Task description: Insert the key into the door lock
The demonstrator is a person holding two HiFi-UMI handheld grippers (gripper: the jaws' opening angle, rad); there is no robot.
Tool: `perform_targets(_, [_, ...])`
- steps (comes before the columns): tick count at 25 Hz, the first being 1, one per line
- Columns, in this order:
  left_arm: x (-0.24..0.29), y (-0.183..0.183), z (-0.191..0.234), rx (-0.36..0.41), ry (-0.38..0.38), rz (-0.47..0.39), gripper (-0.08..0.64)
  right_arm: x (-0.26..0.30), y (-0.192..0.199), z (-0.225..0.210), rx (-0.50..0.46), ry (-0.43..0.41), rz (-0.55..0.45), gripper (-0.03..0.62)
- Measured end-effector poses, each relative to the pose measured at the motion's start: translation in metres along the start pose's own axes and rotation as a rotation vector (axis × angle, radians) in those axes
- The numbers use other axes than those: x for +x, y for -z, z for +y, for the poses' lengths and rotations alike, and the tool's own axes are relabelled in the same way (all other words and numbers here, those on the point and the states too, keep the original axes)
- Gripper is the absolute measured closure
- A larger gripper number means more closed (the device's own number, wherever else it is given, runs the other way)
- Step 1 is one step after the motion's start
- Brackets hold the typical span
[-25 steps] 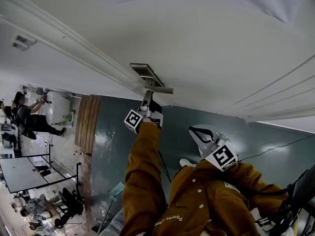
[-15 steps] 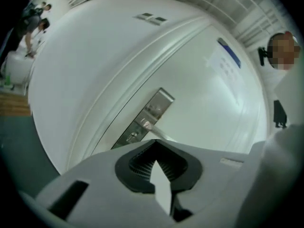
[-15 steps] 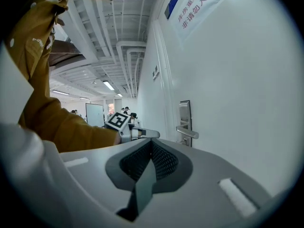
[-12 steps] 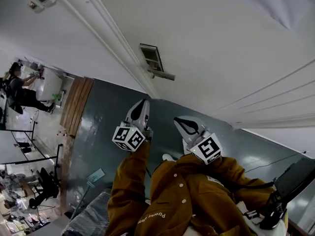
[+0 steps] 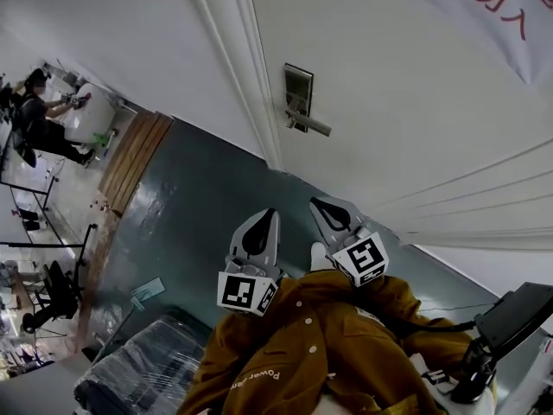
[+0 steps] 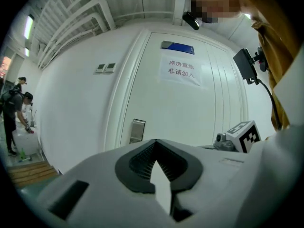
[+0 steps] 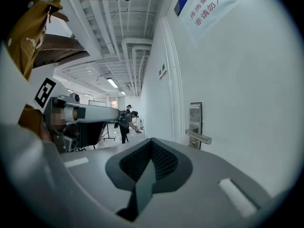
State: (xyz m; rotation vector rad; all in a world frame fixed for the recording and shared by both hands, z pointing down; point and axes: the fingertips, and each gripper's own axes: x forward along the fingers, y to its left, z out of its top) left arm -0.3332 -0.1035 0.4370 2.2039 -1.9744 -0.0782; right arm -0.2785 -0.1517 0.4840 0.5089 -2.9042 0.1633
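Since before: my left gripper (image 5: pixel 266 219) had come down from the lever handle (image 5: pixel 311 124), where it had reached a second earlier, and hung low beside my right gripper (image 5: pixel 321 204), close to my brown jacket (image 5: pixel 302 353).
Left jaws: pressed together at the tips; its own view showed nothing between the dark ribbed pads.
Right jaws: also closed tip to tip, with nothing seen pinched between them.
Door lock: the metal lock plate (image 5: pixel 298 93) sat on the white door (image 5: pixel 397 119), close to the door's edge, with the lever sticking out from its lower part; it was well apart from both grippers.
Aim: both grippers pointed towards the door. The lock plate stood left of the jaw tips in the left gripper view and right of them in the right gripper view.
Key: I could not make it out in any view.
Marker cubes: the left cube (image 5: pixel 246 290) and the right cube (image 5: pixel 363 259) sat behind the jaws, just above my sleeves.
Door sign: a white paper notice (image 6: pixel 183 72) with printed characters hung high on the door, under a blue plate (image 6: pixel 177 47).
Surroundings: grey-green floor (image 5: pixel 190 206) ran along the wall, and a person (image 5: pixel 39 111) bent over a white container far off to the left.
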Motion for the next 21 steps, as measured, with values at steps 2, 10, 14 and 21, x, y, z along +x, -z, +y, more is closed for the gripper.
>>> perform_targets(2, [-0.003,0.006,-0.001,-0.02,-0.016,0.014,0.564,0.0,-0.001,-0.001,0.005,0.003,0.0,0.588])
perform_targets(10, [-0.002,0.012,-0.003,-0.02,-0.004,0.038,0.564,0.002,-0.004,-0.004,0.007,0.017,-0.01,0.588])
perform_targets(14, [-0.001,0.012,-0.003,-0.023,-0.001,0.038,0.563,0.0,-0.003,-0.007,0.008,0.03,-0.01,0.588])
perform_targets(21, [0.0,0.013,-0.005,-0.062,0.003,0.036,0.564,-0.004,-0.004,-0.008,0.0,0.033,-0.017,0.588])
